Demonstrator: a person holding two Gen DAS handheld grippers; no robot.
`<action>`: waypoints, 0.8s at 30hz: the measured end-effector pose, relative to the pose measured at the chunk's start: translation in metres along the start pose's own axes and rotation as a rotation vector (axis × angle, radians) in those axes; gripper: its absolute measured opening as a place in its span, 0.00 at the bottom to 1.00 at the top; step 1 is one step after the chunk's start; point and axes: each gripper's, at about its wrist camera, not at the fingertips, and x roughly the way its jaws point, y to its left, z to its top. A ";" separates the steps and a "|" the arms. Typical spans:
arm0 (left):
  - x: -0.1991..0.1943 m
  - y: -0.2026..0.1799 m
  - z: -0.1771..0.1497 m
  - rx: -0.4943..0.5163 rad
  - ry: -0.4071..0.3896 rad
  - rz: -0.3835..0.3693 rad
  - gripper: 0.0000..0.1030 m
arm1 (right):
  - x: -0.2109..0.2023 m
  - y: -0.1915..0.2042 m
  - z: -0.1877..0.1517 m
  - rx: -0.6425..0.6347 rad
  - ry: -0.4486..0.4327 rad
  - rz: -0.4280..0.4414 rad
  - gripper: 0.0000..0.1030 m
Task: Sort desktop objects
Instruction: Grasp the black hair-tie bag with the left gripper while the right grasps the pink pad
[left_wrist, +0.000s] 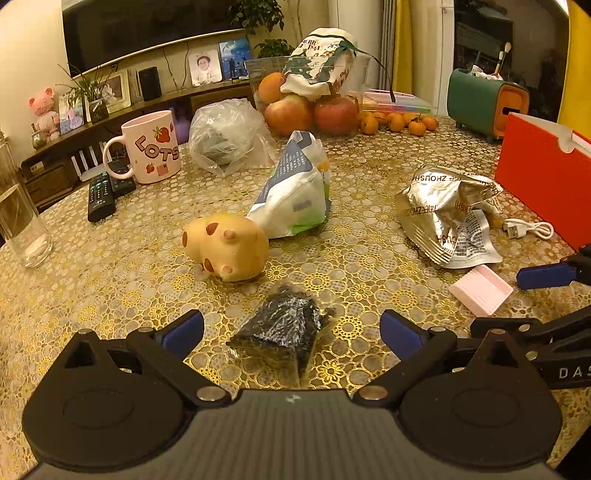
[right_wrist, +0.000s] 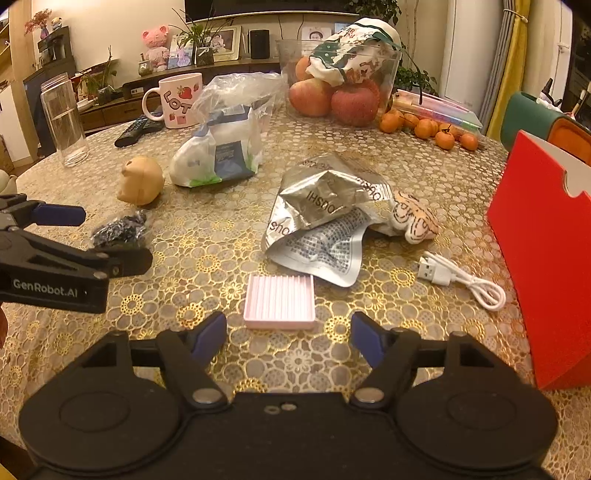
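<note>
here, both grippers hang with jaws spread over a cluttered table (left_wrist: 110, 280) in a gold lace-patterned cloth.

the left gripper (left_wrist: 291, 332) straddles a crinkled black plastic-wrapped packet (left_wrist: 284, 325), jaws open and clear of it; a tan rubber pig-like toy (left_wrist: 229, 251) lies just beyond at 11 o'clock. the right gripper (right_wrist: 288, 336) has jaws open, nothing pressed between them, with a ribbed pink rectangular tray (right_wrist: 279, 302) just ahead at 12 o'clock. a crumpled silver foil bag (right_wrist: 325, 206) lies farther at 12, a coiled white usb cable (right_wrist: 461, 280) at 2 o'clock, beside a red cardboard box (right_wrist: 543, 258).
</note>
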 end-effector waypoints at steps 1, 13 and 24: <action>0.001 0.000 0.000 0.002 0.000 0.004 0.98 | 0.001 0.000 0.000 -0.001 -0.001 -0.001 0.72; 0.007 -0.002 -0.003 0.006 0.020 0.010 0.70 | 0.001 0.000 0.003 -0.003 -0.015 -0.019 0.54; 0.002 -0.013 -0.002 0.033 0.028 0.011 0.47 | -0.003 0.001 0.003 -0.003 -0.005 -0.008 0.39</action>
